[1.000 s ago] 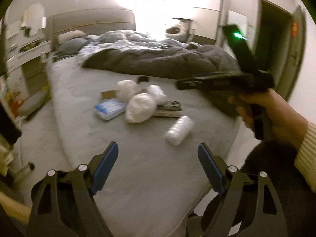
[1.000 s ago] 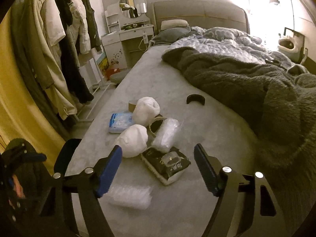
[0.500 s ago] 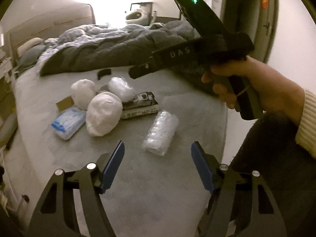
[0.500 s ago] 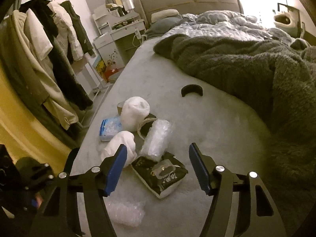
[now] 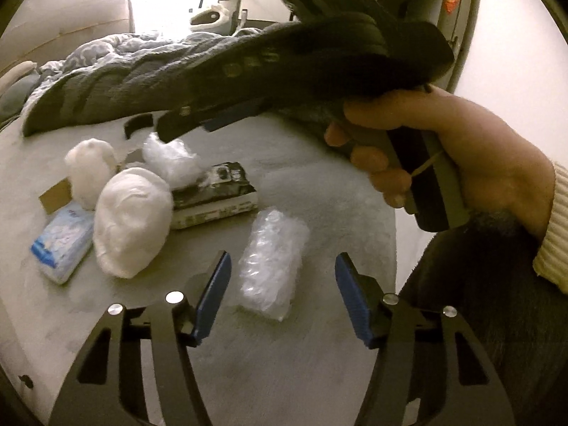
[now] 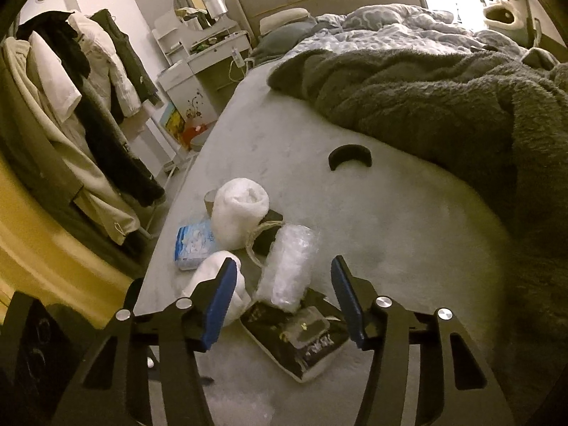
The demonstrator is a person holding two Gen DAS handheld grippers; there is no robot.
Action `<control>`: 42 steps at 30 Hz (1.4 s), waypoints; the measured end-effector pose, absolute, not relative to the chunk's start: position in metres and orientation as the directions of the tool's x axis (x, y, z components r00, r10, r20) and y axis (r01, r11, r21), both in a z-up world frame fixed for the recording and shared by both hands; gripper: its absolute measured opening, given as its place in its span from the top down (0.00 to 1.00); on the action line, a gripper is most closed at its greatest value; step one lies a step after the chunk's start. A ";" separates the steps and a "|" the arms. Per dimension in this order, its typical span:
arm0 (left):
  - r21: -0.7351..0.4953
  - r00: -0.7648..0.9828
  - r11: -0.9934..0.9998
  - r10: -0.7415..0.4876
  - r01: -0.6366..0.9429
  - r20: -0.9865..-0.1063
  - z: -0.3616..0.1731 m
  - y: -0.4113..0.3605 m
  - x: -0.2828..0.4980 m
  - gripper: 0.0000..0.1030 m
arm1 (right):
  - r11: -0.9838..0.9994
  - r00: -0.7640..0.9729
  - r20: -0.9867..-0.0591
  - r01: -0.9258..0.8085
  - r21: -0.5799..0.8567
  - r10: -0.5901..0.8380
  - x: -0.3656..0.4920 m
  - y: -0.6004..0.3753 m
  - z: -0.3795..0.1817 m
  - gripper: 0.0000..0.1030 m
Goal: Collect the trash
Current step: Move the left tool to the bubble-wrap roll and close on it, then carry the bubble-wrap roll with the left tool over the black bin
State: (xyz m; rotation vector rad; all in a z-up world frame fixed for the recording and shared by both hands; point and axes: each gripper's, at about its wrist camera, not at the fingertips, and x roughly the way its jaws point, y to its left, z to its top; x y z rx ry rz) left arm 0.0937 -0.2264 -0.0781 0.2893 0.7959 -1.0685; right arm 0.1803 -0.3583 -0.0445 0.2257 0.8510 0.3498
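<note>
One bubble wrap roll (image 6: 245,406) (blurred) cut off by frame edge

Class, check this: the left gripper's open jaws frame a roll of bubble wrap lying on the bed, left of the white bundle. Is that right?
One slip: the left wrist view shows the bubble wrap right of the white bundle, not left. It does lie on the bed, framed by the left gripper.
</note>
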 end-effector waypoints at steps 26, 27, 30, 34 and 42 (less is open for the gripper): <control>-0.152 0.348 0.573 -0.664 0.805 -0.662 -0.057 -0.200 0.119 0.63 | 0.932 0.634 -0.703 -0.082 0.353 0.322 0.193 -0.359 -0.038 0.66; -0.146 0.361 0.583 -0.660 0.799 -0.658 -0.054 -0.196 0.117 0.63 | 0.932 0.641 -0.698 -0.083 0.351 0.320 0.192 -0.358 -0.035 0.66; -0.126 0.409 0.617 -0.645 0.776 -0.645 -0.043 -0.181 0.110 0.63 | 0.935 0.655 -0.686 -0.095 0.341 0.317 0.191 -0.350 -0.028 0.66; -0.119 0.463 0.667 -0.624 0.736 -0.630 -0.032 -0.161 0.107 0.63 | 0.935 0.664 -0.674 -0.116 0.334 0.323 0.190 -0.334 -0.020 0.66; -0.083 0.591 0.790 -0.520 0.608 -0.617 -0.013 -0.106 0.114 0.63 | 0.945 0.659 -0.680 -0.180 0.273 0.322 0.192 -0.285 -0.010 0.66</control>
